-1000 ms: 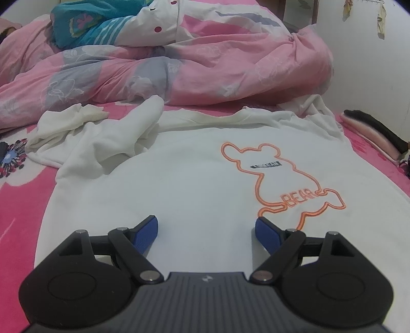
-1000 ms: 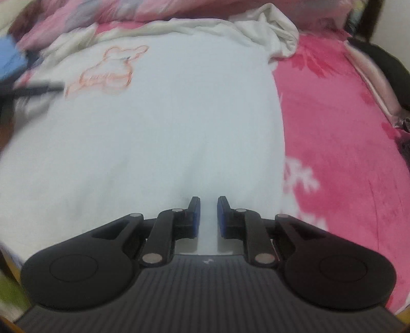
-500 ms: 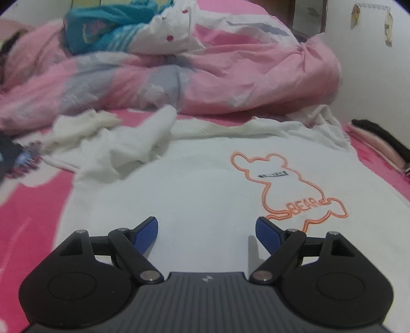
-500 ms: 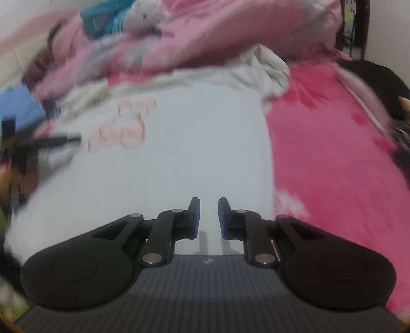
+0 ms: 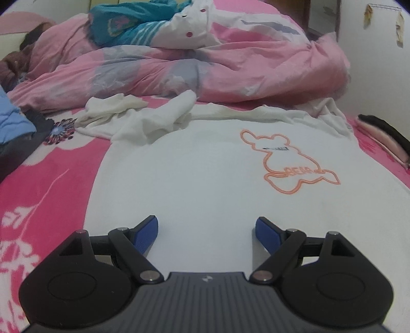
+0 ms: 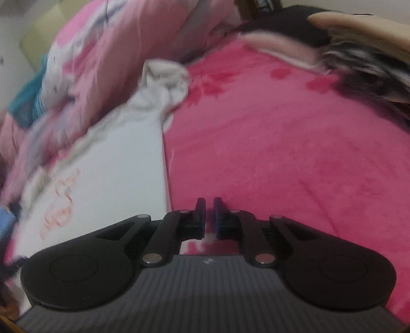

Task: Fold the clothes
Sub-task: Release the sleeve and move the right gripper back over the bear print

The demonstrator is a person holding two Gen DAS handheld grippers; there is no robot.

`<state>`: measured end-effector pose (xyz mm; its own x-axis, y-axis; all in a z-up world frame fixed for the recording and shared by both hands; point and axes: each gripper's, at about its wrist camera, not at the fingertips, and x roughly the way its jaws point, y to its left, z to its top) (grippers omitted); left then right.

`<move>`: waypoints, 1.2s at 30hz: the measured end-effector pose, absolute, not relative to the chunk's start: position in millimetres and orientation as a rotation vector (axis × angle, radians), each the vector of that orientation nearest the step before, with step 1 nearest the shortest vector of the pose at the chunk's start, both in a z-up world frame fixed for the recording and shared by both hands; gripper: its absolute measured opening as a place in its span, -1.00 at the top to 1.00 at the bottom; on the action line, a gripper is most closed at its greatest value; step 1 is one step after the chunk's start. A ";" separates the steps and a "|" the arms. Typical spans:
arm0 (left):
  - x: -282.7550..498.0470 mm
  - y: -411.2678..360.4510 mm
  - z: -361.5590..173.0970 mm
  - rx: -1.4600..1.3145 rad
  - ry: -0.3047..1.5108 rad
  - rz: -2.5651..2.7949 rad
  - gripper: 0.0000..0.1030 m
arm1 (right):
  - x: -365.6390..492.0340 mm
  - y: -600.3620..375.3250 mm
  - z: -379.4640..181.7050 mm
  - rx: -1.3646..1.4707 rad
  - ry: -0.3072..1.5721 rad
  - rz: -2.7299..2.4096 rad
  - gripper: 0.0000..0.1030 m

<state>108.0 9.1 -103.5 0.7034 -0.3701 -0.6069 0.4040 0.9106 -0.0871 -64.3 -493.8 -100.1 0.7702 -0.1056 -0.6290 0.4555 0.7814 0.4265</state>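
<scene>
A white T-shirt [image 5: 205,166] with an orange bear outline [image 5: 287,164] lies flat on a pink flowered blanket [image 5: 51,184]. Its left sleeve [image 5: 153,120] is crumpled at the far side. My left gripper [image 5: 206,222] hovers open over the shirt's near part, left of the print, with nothing between its fingers. In the blurred, tilted right wrist view, my right gripper [image 6: 209,202] is over the bare blanket [image 6: 282,153], just right of the shirt's [image 6: 115,166] side edge. Its jaws are closing, a narrow gap remains and nothing is between them. The right sleeve [image 6: 164,79] is bunched farther off.
A rumpled pink duvet [image 5: 230,64] with a teal garment [image 5: 133,20] on top fills the far side of the bed. A stack of folded clothes [image 5: 384,138] [image 6: 358,51] sits at the right edge. Blue cloth [image 5: 12,120] lies at the left.
The left gripper slid left over the shirt, so the bear print now sits farther right. The right gripper rolled and swung right, from above the shirt to above the bare blanket.
</scene>
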 end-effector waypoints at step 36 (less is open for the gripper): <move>257.9 93.8 -25.0 -0.094 0.575 -0.248 -0.83 | 111.8 -326.1 -104.2 0.740 0.656 0.313 0.08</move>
